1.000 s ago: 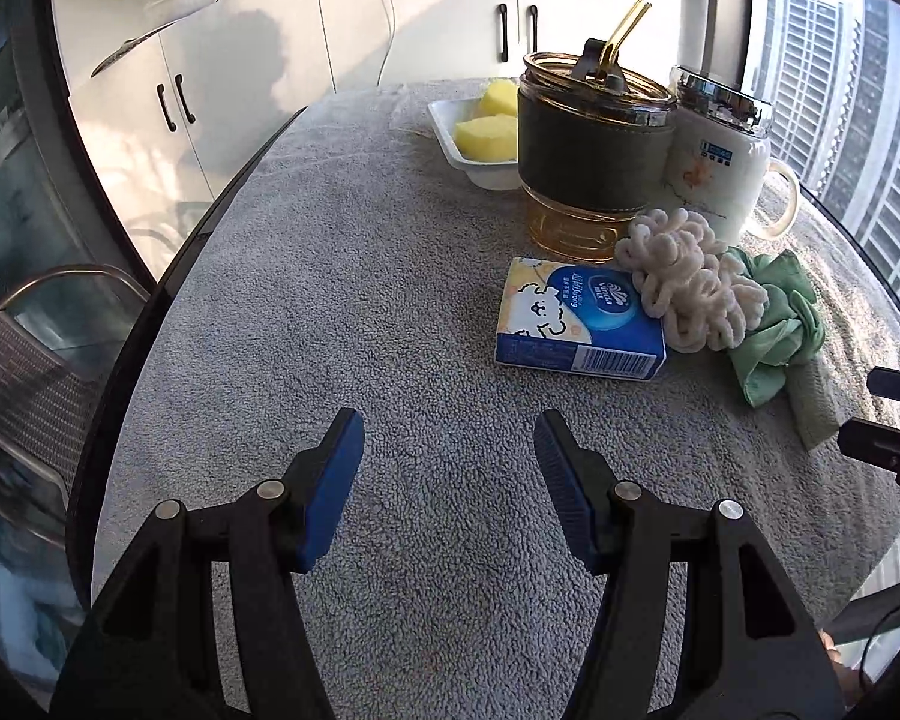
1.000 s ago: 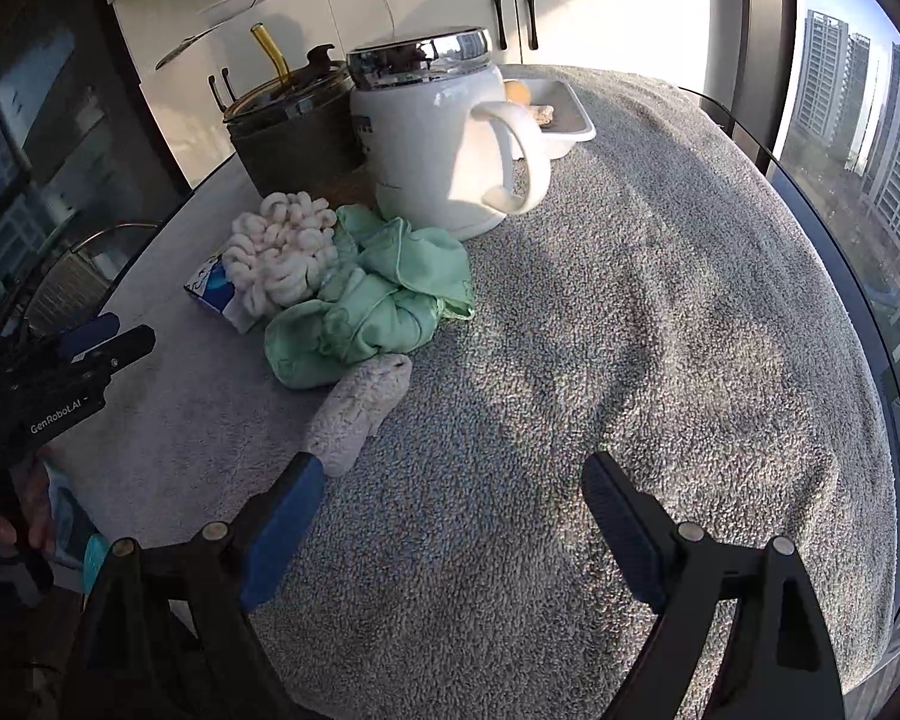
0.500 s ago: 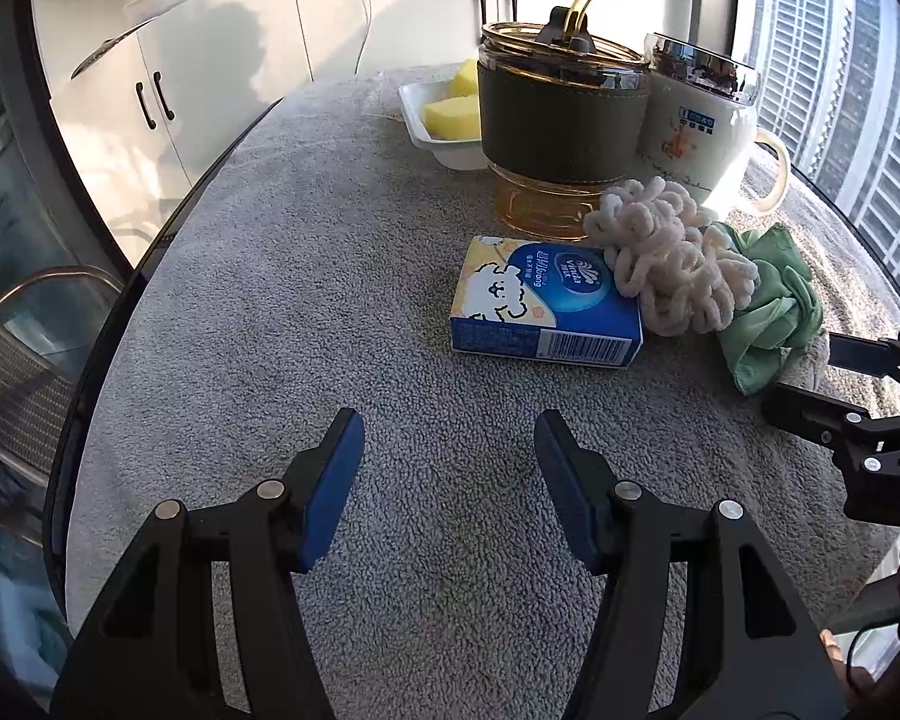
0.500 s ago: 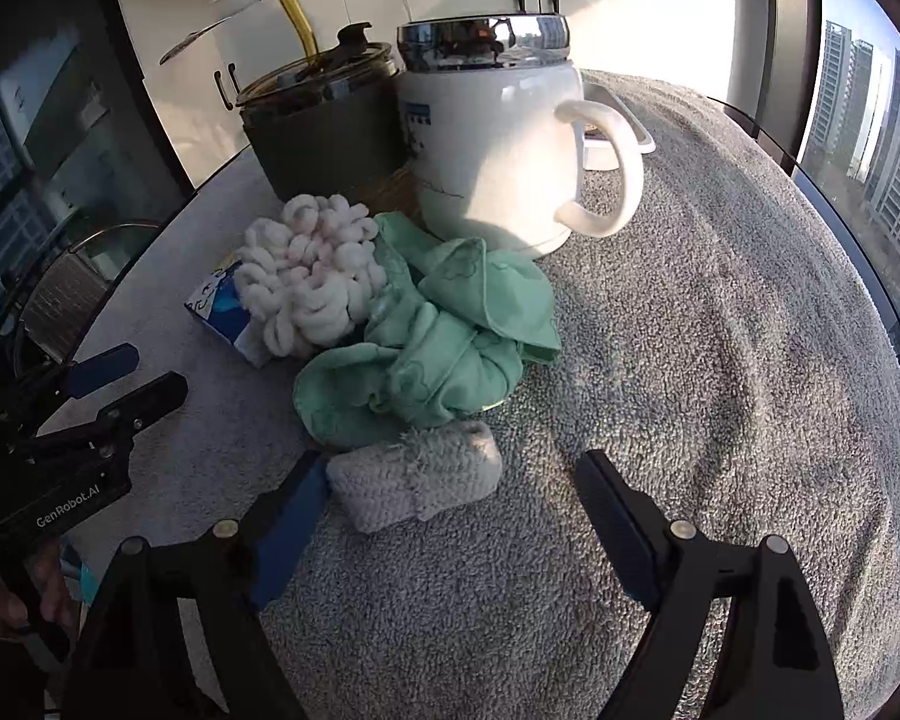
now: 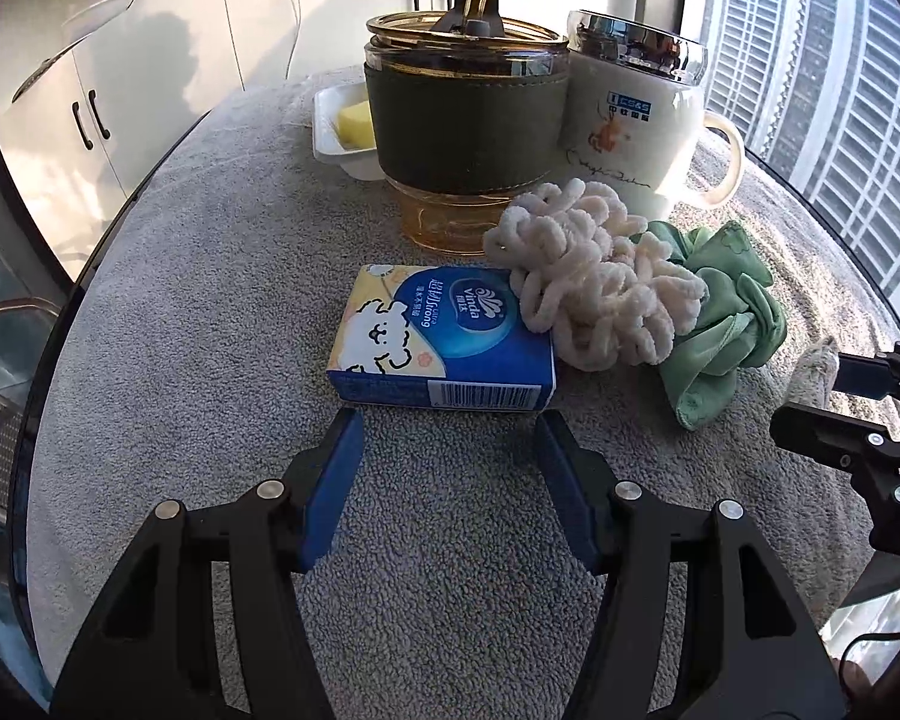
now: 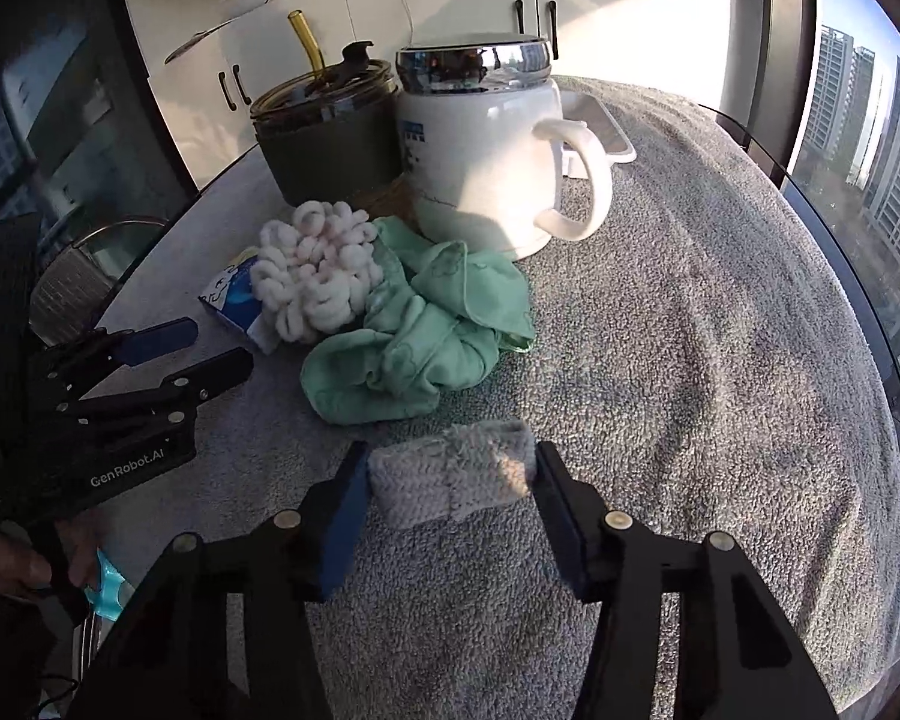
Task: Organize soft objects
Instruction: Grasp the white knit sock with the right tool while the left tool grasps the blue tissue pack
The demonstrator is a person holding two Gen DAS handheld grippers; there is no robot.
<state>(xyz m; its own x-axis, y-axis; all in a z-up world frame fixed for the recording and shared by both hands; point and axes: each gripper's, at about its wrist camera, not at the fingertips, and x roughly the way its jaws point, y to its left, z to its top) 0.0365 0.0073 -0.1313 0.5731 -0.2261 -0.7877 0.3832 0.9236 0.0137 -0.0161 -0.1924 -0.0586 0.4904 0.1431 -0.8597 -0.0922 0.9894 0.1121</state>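
We saw the right gripper (image 6: 450, 471) at the lower middle of its view, its jaws closing, both pads touching the ends of a small grey rolled cloth (image 6: 453, 474) that lay on the towel-covered bench (image 6: 720, 360). Just above it sat a crumpled green cloth (image 6: 414, 336), touching a white looped scrunchie (image 6: 315, 276) and a white mug (image 6: 480, 162). In the left wrist view, the left gripper (image 5: 447, 420) held its jaws open and empty, tips just short of a blue tissue pack (image 5: 444, 339) at centre frame. A dark-sleeved glass cup (image 5: 468, 120) stood behind.
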